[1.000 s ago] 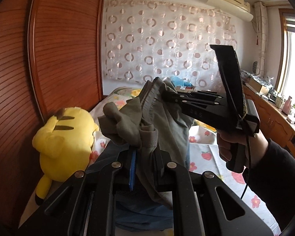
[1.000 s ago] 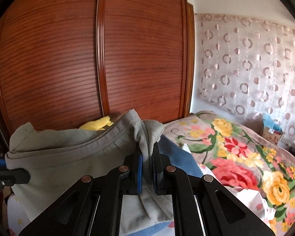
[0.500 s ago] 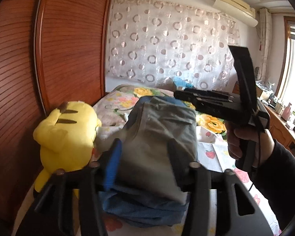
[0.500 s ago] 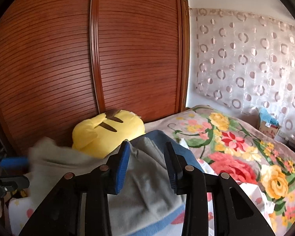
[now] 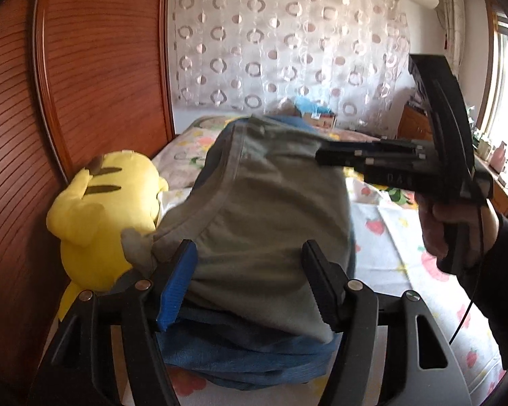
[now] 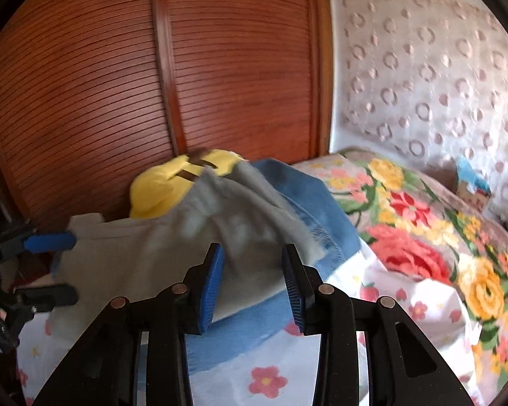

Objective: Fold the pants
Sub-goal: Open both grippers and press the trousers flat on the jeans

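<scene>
Now grey-green pants [image 5: 264, 223] folded atop blue garment [image 5: 240, 358]

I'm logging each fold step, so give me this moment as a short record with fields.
pants: grey-green pants lie folded on a blue denim garment
surface: floral bed sheet
left gripper: jaws opening, pads apart on either side of the pants, not pressing
right gripper: open, pants not pinched
nearby: yellow plush toy beside the pile, against the wooden wardrobe
</scene>
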### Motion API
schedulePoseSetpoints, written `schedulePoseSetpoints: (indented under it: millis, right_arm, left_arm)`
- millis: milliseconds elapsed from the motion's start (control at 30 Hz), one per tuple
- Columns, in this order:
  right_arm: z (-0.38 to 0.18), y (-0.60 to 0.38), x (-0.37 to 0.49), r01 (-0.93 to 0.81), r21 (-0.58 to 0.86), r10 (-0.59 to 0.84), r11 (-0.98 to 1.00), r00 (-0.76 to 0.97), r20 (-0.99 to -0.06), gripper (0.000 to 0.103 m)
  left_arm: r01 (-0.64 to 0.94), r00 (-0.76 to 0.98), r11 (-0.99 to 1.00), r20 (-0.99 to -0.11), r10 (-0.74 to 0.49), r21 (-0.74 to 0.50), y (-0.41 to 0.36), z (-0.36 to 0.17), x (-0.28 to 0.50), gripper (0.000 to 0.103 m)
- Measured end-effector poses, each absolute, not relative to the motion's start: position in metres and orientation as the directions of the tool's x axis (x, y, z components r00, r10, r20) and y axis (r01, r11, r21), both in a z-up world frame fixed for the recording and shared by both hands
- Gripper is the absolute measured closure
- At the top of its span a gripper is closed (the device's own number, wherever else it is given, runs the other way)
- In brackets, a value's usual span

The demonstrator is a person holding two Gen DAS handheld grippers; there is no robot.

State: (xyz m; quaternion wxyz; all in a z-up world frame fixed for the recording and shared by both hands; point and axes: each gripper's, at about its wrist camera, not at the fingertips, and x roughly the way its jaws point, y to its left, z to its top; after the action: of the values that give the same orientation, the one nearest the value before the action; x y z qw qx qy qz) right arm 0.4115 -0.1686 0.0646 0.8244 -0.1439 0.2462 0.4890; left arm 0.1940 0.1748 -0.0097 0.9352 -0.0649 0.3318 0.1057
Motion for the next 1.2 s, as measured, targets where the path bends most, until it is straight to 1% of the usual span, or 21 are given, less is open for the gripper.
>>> schedulePoseSetpoints:
  millis: [233,533,767,833,867,933,1067,1100,1167,1200]
  right_arm:
    - [0.062,-0.154,0.429,-0.861,0.043,0.732,0.507,0.404,-0.548,0.066]
    - [0.061,-0.151,0.402,-0.841,0.012,0.716,0.540,0.452,-0.531,0.066]
    - [0.060,-0.156,0.377,-0.853,0.028,0.738,0.521,0.433,-0.517,0.066]
    - [0.061,-0.159,0.371,-0.856,0.026,0.741,0.516,0.431,-0.515,0.066]
    - [0.061,-0.159,0.371,-0.856,0.026,0.741,0.516,0.431,-0.515,0.066]
    - [0.060,-0.163,0.367,-0.861,0.028,0.747,0.508,0.424,-0.512,0.066]
    - [0.060,-0.164,0.364,-0.863,0.030,0.750,0.504,0.420,-0.510,0.066]
    - [0.060,-0.164,0.364,-0.862,0.031,0.750,0.505,0.422,-0.509,0.066]
    - [0.060,-0.165,0.364,-0.862,0.032,0.751,0.506,0.422,-0.509,0.060]
    - [0.060,-0.165,0.363,-0.864,0.031,0.752,0.502,0.419,-0.509,0.059]
  left_arm:
    - [-0.240,0.748,0.969,-0.646,0.152,-0.051,0.175,-0.018,0.196,0.037]
    - [-0.242,0.752,0.969,-0.642,0.149,-0.058,0.176,-0.016,0.195,0.037]
    - [-0.246,0.765,0.968,-0.624,0.161,-0.052,0.178,-0.008,0.186,0.037]
    - [-0.248,0.768,0.967,-0.619,0.165,-0.050,0.179,-0.007,0.184,0.024]
    - [-0.253,0.773,0.966,-0.611,0.170,-0.051,0.180,-0.005,0.182,0.020]
    - [-0.259,0.774,0.965,-0.608,0.178,-0.049,0.182,-0.003,0.180,0.016]
    - [-0.298,0.772,0.954,-0.593,0.227,-0.022,0.185,0.000,0.176,0.001]
    - [-0.304,0.772,0.953,-0.590,0.236,-0.016,0.185,0.001,0.175,0.001]
    - [-0.309,0.772,0.951,-0.586,0.245,-0.009,0.186,0.002,0.174,0.001]
    - [-0.310,0.770,0.951,-0.589,0.246,-0.008,0.187,0.002,0.174,0.001]
